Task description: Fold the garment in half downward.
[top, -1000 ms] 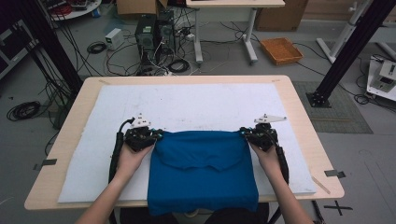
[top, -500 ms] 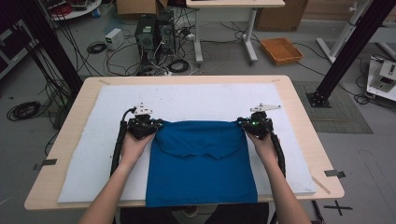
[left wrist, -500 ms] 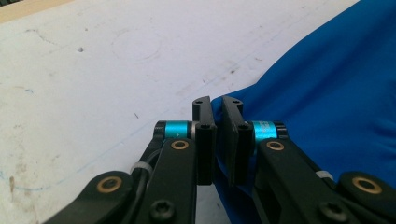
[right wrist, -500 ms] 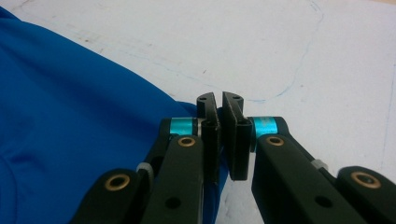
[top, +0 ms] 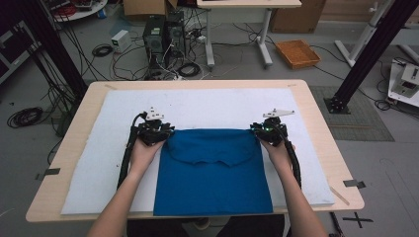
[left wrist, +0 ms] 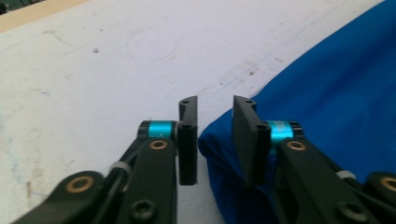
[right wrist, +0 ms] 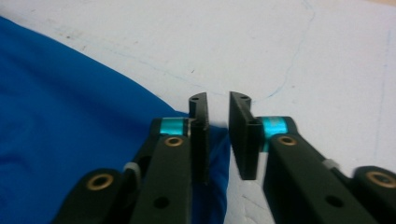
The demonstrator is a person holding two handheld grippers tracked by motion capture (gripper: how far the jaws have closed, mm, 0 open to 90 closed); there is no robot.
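Both grippers rest at the far corners of a blue cloth (top: 213,173) spread on the white mat (top: 217,106) over the surface. The left gripper (left wrist: 214,140) has its jaws just opening, a small gap between them; the cloth's corner lies in the gap, no longer pinched. The right gripper (right wrist: 218,137) has its jaws likewise parting slightly, with the cloth's edge under and between them, released.

A light wooden table (top: 321,148) topped with a white mat (top: 207,106) stands on a grey floor (top: 44,59) strewn with black cables (top: 101,49). Behind it sit computer towers (top: 160,37), a white-legged desk (top: 237,34) and an orange tray (top: 298,53). Black frame posts (top: 368,57) rise at both sides.
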